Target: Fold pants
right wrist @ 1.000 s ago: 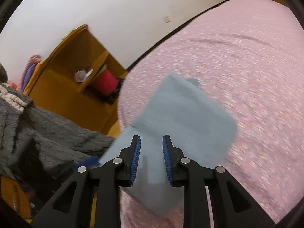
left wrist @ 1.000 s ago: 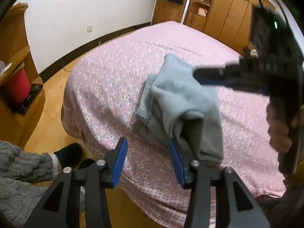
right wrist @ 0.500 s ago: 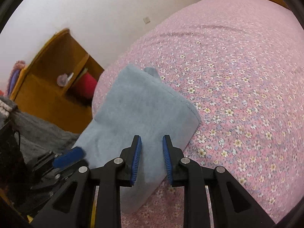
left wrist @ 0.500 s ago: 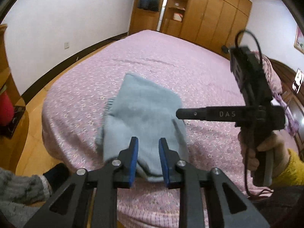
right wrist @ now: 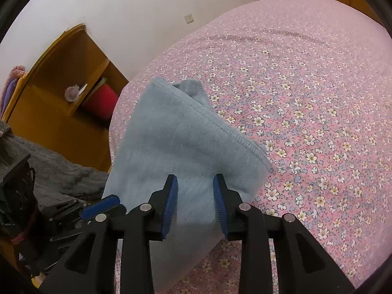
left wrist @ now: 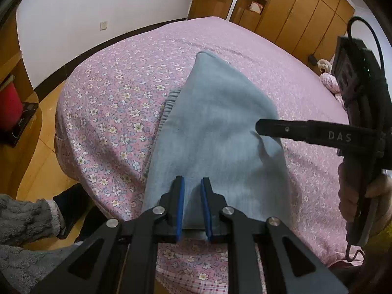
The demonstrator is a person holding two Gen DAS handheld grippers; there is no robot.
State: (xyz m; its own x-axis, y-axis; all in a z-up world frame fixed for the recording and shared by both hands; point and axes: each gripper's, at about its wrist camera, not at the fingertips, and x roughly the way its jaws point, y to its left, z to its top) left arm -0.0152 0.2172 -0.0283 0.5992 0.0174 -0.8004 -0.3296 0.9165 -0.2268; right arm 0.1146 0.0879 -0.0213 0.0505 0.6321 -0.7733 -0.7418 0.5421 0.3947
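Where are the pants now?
The folded pants lie at the near corner of the pink floral bed, directly ahead of both grippers in both views.

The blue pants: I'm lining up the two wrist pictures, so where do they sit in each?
Left wrist: blue pants centre frame, folded on the bed, running up from the left gripper.
Right wrist: centre-left, above the right gripper.
Shared landmark: red object on the wooden shelf.

**Hidden and cropped regions**

The near edge of the folded pants (left wrist: 215,132) lies behind the left hand-held gripper (left wrist: 192,207), so any grip is unclear. The bed (right wrist: 318,78) is cropped at right. The shelf's (right wrist: 58,78) small objects are indistinct.
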